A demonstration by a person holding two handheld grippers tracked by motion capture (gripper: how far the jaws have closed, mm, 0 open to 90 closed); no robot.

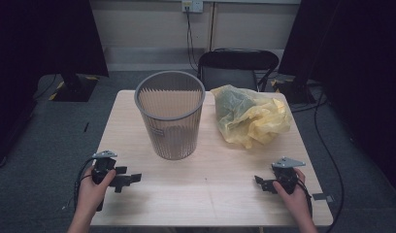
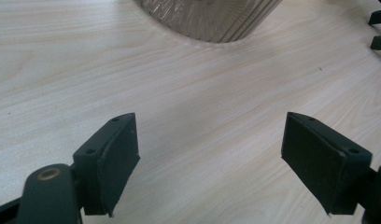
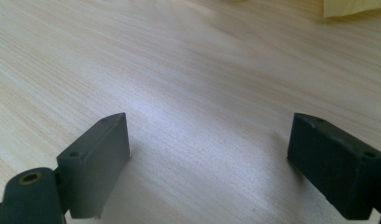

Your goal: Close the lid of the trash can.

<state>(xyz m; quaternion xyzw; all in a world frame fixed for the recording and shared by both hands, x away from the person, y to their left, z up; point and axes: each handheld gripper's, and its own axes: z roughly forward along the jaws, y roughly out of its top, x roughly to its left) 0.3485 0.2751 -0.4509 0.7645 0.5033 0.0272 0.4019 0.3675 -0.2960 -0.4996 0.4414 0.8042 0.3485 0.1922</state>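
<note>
Both tools parked at the near edge, bin and bag untouched: the work looks to be at its very start.

On the left, the left tool (image 1: 130, 178) rests low on the worktop (image 1: 206, 194) with its jaws spread wide and nothing between them; its own view looks across bare wood to the base of the grey wastebasket (image 2: 212, 21). That wastebasket (image 1: 170, 114) stands upright at the middle of the worktop, open end up, apparently with no liner in it. Just to its right, near but apart from it, lies the crumpled yellow bag (image 1: 252, 119). At the far right the right tool (image 1: 260, 182) is equally wide and empty, a corner of the bag (image 3: 352, 7) showing ahead of it. The likely next move is a reach forward to pinch the bag's thin film, which will probably call for a low approach and a firm close on a fold, with the other tool ready to steady the wastebasket.
</note>
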